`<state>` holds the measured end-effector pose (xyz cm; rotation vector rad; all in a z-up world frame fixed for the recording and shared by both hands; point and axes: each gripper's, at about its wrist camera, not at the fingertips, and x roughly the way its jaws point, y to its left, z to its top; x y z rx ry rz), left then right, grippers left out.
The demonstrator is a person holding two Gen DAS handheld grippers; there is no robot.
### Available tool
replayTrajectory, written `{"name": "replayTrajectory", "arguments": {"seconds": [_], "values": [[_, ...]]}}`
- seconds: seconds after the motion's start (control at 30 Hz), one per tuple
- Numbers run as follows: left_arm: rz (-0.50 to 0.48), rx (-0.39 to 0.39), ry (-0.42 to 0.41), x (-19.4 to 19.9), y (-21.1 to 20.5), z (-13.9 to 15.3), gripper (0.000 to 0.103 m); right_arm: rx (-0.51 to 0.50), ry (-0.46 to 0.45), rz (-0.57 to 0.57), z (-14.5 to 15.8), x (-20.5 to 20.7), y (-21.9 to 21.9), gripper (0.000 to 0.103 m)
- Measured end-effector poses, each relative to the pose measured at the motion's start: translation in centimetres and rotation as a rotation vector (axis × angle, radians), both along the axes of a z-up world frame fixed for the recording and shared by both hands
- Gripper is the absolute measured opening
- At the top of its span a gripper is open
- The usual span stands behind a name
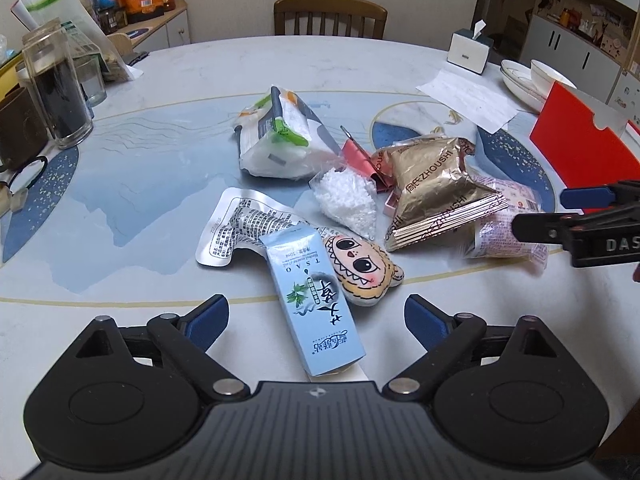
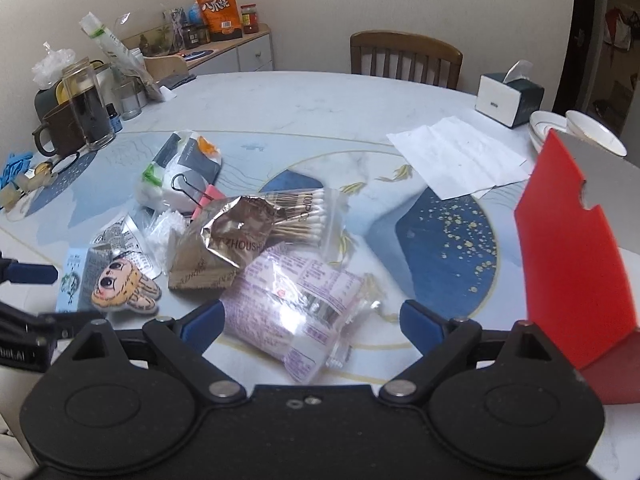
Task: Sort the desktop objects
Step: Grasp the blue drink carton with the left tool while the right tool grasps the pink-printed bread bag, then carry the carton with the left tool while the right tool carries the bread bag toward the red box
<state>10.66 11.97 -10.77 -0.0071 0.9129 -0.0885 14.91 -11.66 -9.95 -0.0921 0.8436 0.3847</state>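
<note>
Nearest the left wrist camera, the left gripper [image 1: 316, 320] hangs low over the worktop [image 1: 192, 80] with its fingers [image 1: 210, 316] spread wide apart, gripping nothing; the light blue box [image 1: 310, 300] lies between them, one end resting on the silver foil sachet [image 1: 236, 228]. Just right of the box lies the cartoon-face plush [image 1: 360, 270], touching it. Further back sit the white tissue pack [image 1: 280, 140], a clear bag of white beads [image 1: 346, 196] and a pink binder clip [image 1: 362, 156]. Right again, the gold snack packet [image 1: 436, 196] leans over the pink printed packet [image 1: 508, 224].

From the right wrist view, the right gripper [image 2: 310, 320] also has its fingers [image 2: 420, 322] held apart and empty — the pink printed packet [image 2: 296, 304] lies between them, low on the worktop. Behind it the gold snack packet [image 2: 224, 240] partly covers a bag of cotton swabs [image 2: 308, 216]. At the far right stands a red box [image 2: 572, 264], open toward the pile, with a sheet of white paper [image 2: 456, 156], a tissue box [image 2: 508, 98] and white bowls [image 2: 576, 132] beyond.
</note>
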Motion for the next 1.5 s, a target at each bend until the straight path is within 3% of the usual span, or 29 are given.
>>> {"name": "replayTrajectory", "arguments": {"seconds": [0.37,0.63,0.97,1.1,1.5], "values": [[0.001,-0.017,0.026,0.7,1.1,-0.6,0.085,-0.014,0.046,-0.003,-1.5,1.8,2.4,0.096],[-0.028,-0.064,0.054,1.2,1.6,-1.0,0.059,-0.029,0.05,-0.011,-1.8,2.5,2.8,0.096],[-0.05,-0.095,0.067,0.9,2.4,-0.8,0.044,-0.083,0.03,-0.002,-1.4,1.9,3.2,0.084],[-0.062,-0.109,0.071,0.9,2.9,-0.8,0.033,-0.099,0.033,-0.007,-1.2,1.5,3.1,0.081],[-0.046,-0.112,0.053,0.2,3.1,0.1,0.029,-0.081,0.032,-0.047,0.1,-0.1,0.8,0.071]]}}
